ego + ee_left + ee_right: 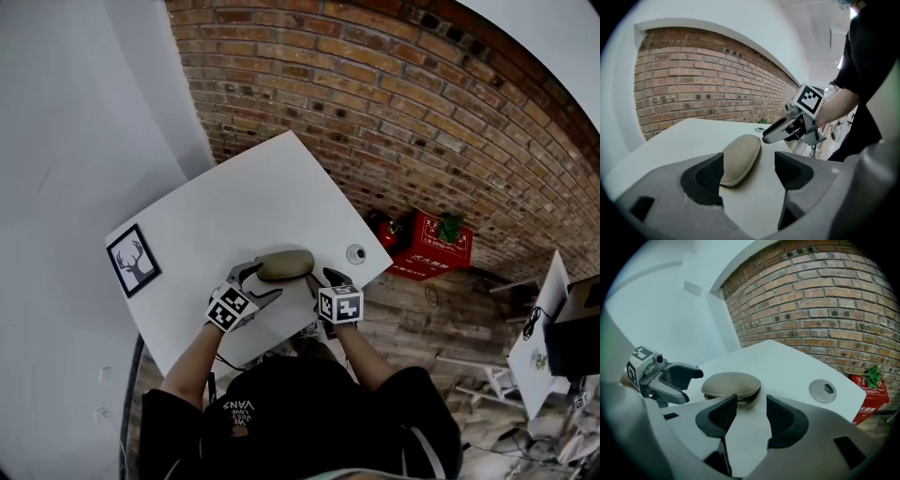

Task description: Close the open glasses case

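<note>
Brick wall [394,103]: running behind the table and curving with the wide lens; its upper edge is getting cut off by the frame.
White wall [75,141]: filling the left side of the head view.
Table [234,187]: a white top sitting cornerwise to the camera; its near edge is disappearing under the person.
Person [309,412]: wearing a black top and reaching both forearms forward; only the shoulders and arms are showing.
Red box [431,246]: sitting on the floor past the table's right corner, carrying white print too small to read.
Framed deer picture [132,260]: lying flat by the table's left edge.
Left gripper [749,172]: hovering low over the table with its jaws standing wide apart and gripping nothing; the case is lying just past its left pad.
Right gripper [751,416]: facing the case from the opposite end, jaws spread and empty.
Glasses case [285,264]: a tan oval shell resting on the table between the two grippers, lid lying down over the base; a dark seam is showing at the rim, and it is hard to make out whether it is fully shut.
Cable grommet [355,253]: a small round disc sitting in the tabletop, right of the case.
</note>
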Tool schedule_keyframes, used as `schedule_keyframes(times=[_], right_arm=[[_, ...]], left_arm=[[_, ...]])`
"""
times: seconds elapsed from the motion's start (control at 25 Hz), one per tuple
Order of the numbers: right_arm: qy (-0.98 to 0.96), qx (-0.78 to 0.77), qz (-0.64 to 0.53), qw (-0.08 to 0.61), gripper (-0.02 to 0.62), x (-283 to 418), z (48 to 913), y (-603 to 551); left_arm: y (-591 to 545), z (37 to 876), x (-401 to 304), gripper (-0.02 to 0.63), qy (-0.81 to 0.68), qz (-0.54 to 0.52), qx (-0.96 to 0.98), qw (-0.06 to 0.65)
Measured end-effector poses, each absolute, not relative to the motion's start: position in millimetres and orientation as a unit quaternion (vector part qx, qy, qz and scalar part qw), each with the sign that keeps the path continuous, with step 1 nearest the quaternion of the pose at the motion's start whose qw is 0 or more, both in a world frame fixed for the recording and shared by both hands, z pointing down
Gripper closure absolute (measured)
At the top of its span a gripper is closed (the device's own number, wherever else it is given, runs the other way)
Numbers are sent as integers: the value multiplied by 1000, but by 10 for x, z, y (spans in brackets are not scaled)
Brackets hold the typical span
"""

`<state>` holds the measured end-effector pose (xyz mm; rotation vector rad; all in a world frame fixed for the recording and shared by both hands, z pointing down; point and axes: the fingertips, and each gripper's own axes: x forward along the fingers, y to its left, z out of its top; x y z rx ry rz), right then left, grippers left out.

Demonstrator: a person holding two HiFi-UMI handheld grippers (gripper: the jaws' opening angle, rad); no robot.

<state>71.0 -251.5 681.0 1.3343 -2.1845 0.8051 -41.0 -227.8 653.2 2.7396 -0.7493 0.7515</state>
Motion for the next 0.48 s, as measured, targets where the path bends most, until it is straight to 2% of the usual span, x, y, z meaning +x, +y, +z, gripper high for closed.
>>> schedule_keyframes(times=[0.2, 0.48], right_arm=[[-792, 502, 283, 201, 408, 719, 6629, -2401], [-798, 521, 260, 155, 456, 609, 6306, -2127]], left_arm=[[-2201, 6392, -576, 282, -286, 237, 924, 86], [-1964, 6189, -847, 316, -312, 218, 922, 73]])
